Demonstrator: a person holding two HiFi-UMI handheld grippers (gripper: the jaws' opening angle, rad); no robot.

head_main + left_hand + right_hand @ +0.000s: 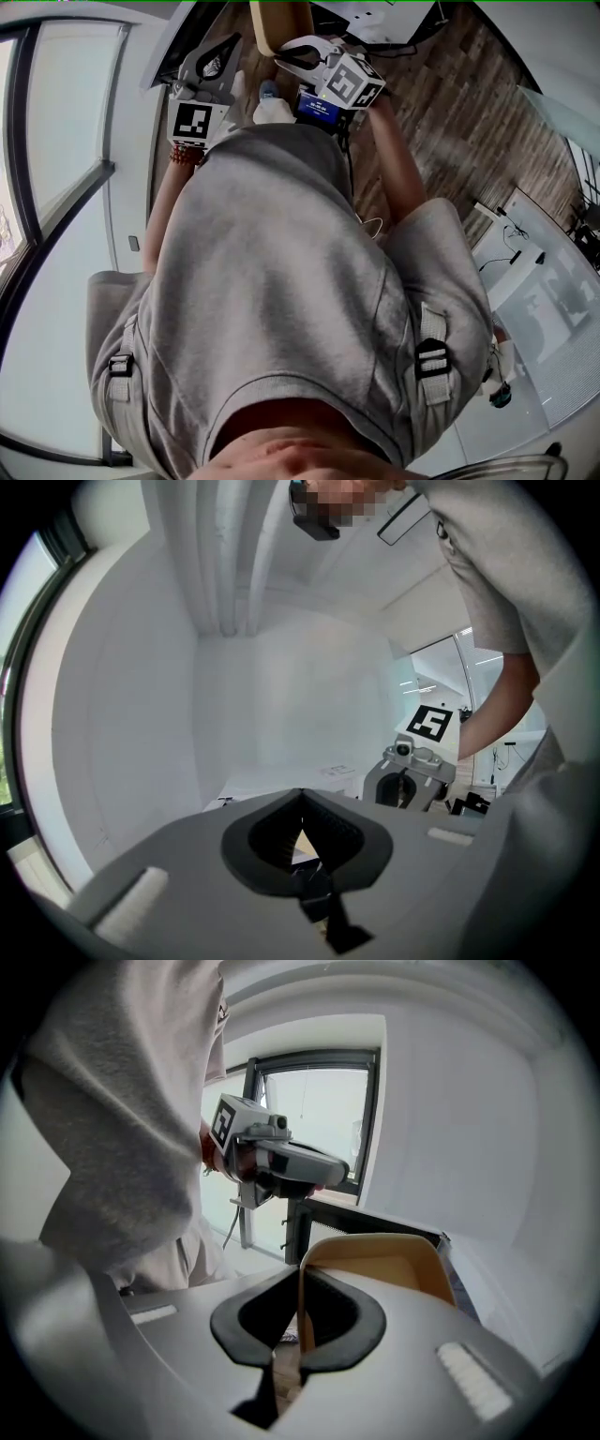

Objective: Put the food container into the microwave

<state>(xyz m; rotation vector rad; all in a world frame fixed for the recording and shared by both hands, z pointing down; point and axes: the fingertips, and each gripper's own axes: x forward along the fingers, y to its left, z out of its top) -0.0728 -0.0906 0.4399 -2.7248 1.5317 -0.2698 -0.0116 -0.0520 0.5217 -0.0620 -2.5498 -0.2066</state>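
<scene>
Looking down, the person's torso [281,281] fills the middle, and both grippers sit out in front of it. The left gripper [214,64] is on the left, with the right gripper [298,54] just beside it on the right. The food container [279,26] is ahead of the right gripper. One side wall is pinched between its jaws and the rest sticks out past the tips. The left jaws are together with nothing in them. A window [56,187] runs along the left, and the floor [450,122] is off to the right.

Loose grey short-sleeved shirt [272,281] — grey straps [429,361] with black buckles at both shoulders, dark red beads [185,155] on the left wrist. Left gripper [300,808] and right gripper [300,1283] — pale grey shells, black pads [258,836], white cubes [198,122] with black squares.
</scene>
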